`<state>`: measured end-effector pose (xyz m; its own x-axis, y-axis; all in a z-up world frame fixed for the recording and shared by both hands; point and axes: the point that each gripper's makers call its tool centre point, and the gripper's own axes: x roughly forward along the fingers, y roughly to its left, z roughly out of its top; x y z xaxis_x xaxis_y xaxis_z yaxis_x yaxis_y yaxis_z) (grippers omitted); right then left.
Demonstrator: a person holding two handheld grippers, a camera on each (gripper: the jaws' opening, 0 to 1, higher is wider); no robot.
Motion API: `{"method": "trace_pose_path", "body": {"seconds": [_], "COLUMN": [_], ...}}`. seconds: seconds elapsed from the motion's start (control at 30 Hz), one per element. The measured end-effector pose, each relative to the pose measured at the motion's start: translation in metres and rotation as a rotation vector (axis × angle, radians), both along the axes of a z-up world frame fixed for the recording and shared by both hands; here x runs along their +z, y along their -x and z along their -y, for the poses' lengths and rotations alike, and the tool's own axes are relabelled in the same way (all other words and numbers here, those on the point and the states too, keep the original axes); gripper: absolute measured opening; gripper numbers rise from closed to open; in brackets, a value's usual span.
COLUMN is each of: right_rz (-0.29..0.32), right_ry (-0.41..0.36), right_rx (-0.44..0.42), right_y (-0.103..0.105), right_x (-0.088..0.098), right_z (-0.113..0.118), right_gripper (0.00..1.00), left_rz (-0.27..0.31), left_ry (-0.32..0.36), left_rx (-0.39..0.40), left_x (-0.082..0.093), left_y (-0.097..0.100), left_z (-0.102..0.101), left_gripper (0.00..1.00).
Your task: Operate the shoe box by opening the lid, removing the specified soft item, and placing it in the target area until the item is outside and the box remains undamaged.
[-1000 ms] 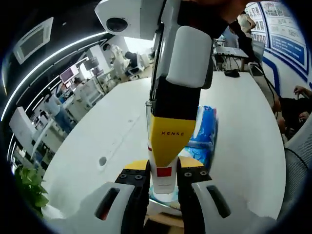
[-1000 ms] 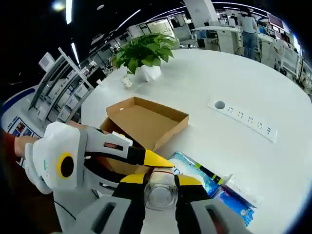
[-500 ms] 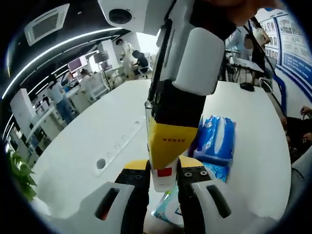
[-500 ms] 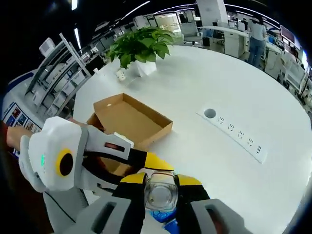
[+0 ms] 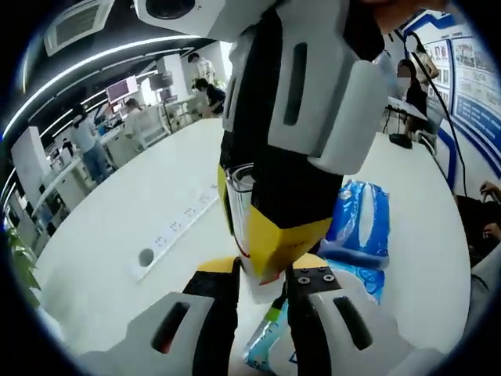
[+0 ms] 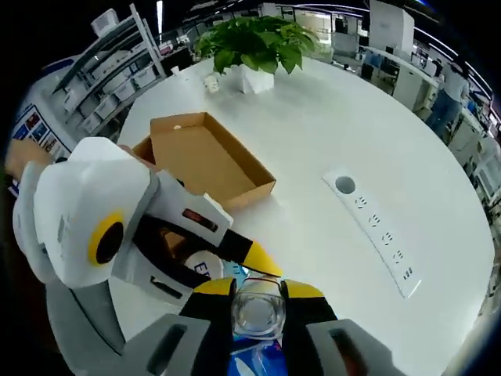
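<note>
The white counter (image 6: 368, 117) carries everything. On it, in the right gripper view, the brown cardboard shoe box (image 6: 205, 160) sits open, its lid off or folded back, just beyond the left claw (image 6: 258, 262), which reaches in from the left. A potted plant (image 6: 258, 47) stands at the far edge, and a white power strip (image 6: 376, 231) lies well apart to the right of the box. In the left gripper view, a blue soft pack of wipes (image 5: 362, 227) lies on the counter outside the box, beside the right claw (image 5: 270, 251). Both claws meet on a small clear glass (image 6: 256, 307): the right claw's jaws are closed narrowly around the glass, and the left claw (image 5: 262, 286) also pinches it.
</note>
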<state>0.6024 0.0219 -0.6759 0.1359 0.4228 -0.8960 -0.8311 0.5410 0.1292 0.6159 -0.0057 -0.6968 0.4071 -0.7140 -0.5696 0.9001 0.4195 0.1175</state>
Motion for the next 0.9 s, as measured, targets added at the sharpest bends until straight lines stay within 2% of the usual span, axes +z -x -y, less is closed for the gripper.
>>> {"method": "trace_pose_path", "body": {"seconds": [0.27, 0.4, 0.67, 0.77, 0.9], "right_rz": [0.028, 0.047, 0.034, 0.039, 0.031], "right_ry": [0.085, 0.181, 0.172, 0.206, 0.215], "right_rx": [0.128, 0.232, 0.272, 0.300, 0.321], "right_y": [-0.004, -0.004, -0.003, -0.004, -0.002], "right_x": [-0.015, -0.031, -0.041, -0.046, -0.051], "right_z": [0.003, 0.015, 0.019, 0.024, 0.025], "right_gripper": [0.18, 0.18, 0.18, 0.18, 0.18], "left_rz": [-0.029, -0.029, -0.032, -0.033, -0.028], "left_ry": [-0.003, -0.019, -0.031, -0.035, -0.050], "left_rx": [-0.019, -0.057, -0.089, -0.100, -0.107], "left_x": [-0.013, -0.020, -0.028, -0.028, -0.030], "left_y": [-0.001, 0.006, 0.007, 0.007, 0.007], "left_z": [0.002, 0.006, 0.009, 0.009, 0.007], "left_gripper": [0.23, 0.25, 0.26, 0.26, 0.27]}}
